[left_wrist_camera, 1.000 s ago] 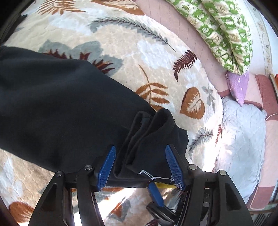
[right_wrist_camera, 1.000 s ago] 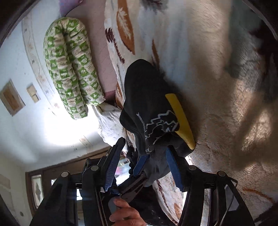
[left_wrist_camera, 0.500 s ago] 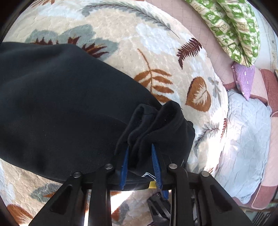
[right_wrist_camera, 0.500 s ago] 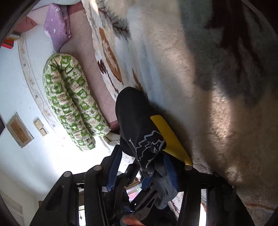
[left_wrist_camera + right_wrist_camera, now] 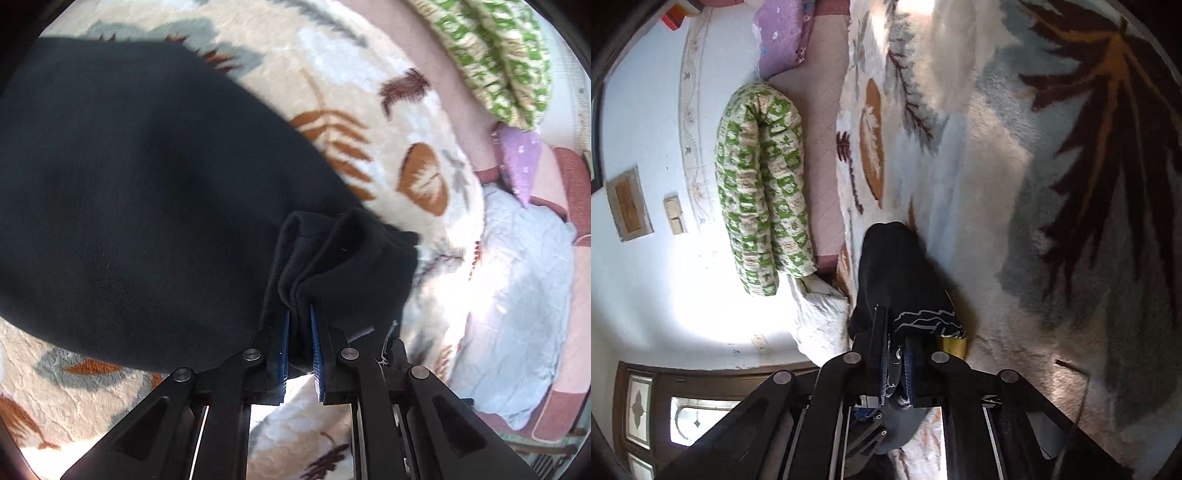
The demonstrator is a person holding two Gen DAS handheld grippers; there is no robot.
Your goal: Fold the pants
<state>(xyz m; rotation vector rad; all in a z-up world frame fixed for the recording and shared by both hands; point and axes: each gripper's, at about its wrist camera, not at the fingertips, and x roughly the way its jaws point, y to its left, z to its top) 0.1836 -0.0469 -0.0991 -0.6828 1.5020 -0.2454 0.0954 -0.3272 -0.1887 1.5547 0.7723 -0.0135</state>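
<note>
On the leaf-patterned blanket (image 5: 369,92) lies one pair of black pants (image 5: 147,206). Two grippers hold it: the left gripper (image 5: 298,314) pinches a bunched fold between its blue fingers (image 5: 283,339), and the right gripper (image 5: 895,332) is clamped on the printed, yellow-trimmed edge.

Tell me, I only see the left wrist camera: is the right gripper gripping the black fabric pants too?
Observer: Yes. The right gripper is shut on the black fabric pants, with cloth bunched between its blue pads.
Operator: Which part has it caught?
Observer: An end bearing a white line print and a yellow patch.
Operator: Anything beyond the blanket there?
Observer: A wooden door with glass panes, past the fleece leaf-print blanket.
</note>
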